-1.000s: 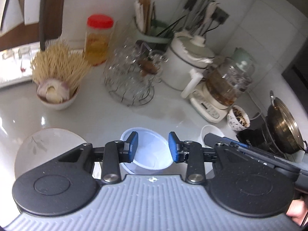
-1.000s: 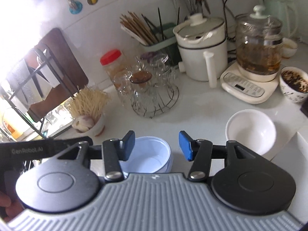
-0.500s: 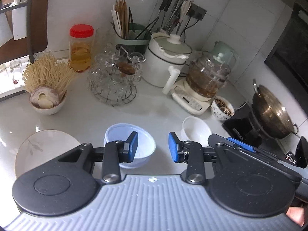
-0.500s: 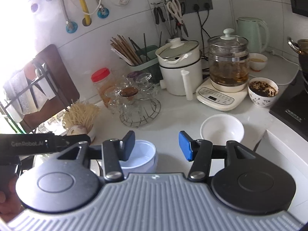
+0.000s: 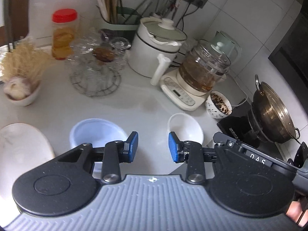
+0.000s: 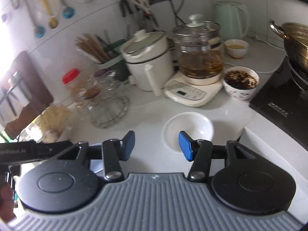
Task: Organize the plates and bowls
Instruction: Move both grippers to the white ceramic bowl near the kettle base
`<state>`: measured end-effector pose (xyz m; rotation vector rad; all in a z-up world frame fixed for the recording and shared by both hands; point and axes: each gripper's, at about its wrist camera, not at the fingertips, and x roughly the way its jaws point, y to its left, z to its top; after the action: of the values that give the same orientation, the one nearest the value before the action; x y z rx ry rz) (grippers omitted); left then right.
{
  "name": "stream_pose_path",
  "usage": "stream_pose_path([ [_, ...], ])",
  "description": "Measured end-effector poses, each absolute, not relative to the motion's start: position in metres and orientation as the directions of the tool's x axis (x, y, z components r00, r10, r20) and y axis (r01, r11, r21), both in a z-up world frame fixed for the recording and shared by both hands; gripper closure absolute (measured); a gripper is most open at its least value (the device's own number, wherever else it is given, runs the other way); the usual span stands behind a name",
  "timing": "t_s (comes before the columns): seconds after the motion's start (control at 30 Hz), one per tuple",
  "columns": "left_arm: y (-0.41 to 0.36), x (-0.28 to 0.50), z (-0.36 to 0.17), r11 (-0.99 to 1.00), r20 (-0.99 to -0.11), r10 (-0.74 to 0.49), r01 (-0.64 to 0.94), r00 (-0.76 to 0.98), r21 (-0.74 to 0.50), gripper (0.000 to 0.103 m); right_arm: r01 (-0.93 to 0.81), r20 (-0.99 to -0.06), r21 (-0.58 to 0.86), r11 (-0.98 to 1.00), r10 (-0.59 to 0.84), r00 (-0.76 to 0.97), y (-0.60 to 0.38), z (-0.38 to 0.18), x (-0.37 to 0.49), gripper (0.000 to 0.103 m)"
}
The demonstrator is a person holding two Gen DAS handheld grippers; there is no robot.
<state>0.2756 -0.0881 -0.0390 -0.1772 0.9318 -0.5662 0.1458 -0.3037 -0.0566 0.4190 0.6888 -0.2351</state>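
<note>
A pale blue bowl [image 5: 97, 132] sits on the white counter, just ahead and left of my open, empty left gripper [image 5: 153, 147]. A white plate [image 5: 21, 146] lies at the far left. A small white bowl [image 5: 185, 130] sits to the right of the left gripper; it also shows in the right wrist view [image 6: 188, 129]. My right gripper [image 6: 156, 146] is open and empty, its right pad over the white bowl's near rim. Only a sliver of the blue bowl [image 6: 95, 165] shows behind its left finger.
At the back stand a bowl of noodles and garlic [image 5: 21, 88], a red-lidded jar [image 5: 63, 34], a wire rack of glasses [image 5: 96, 69], a white pot [image 5: 156, 52], a glass kettle [image 5: 202, 71], a cup of tea leaves [image 5: 219, 104] and a wok on a cooktop [image 5: 273, 111].
Both grippers have swung right: the blue bowl has slid left in both views and the white bowl now lies in front of the right gripper. Both stay open.
</note>
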Motion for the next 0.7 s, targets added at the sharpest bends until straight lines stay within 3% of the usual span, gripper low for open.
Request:
stream_pose_path([
  [0.43,-0.18,0.337,-0.08,0.845,-0.765,-0.518,0.369,0.382,-0.388,0.063,0.422,-0.695,0.349,0.837,-0.071,0.715,-0.396,-0.095,0.175,0.049],
  [0.7,-0.222,0.368,-0.122,0.857,-0.812,-0.491,0.342,0.315,-0.386,0.063,0.402,-0.743,0.412,0.818,0.047,0.668,-0.439,-0.129,0.206,0.049],
])
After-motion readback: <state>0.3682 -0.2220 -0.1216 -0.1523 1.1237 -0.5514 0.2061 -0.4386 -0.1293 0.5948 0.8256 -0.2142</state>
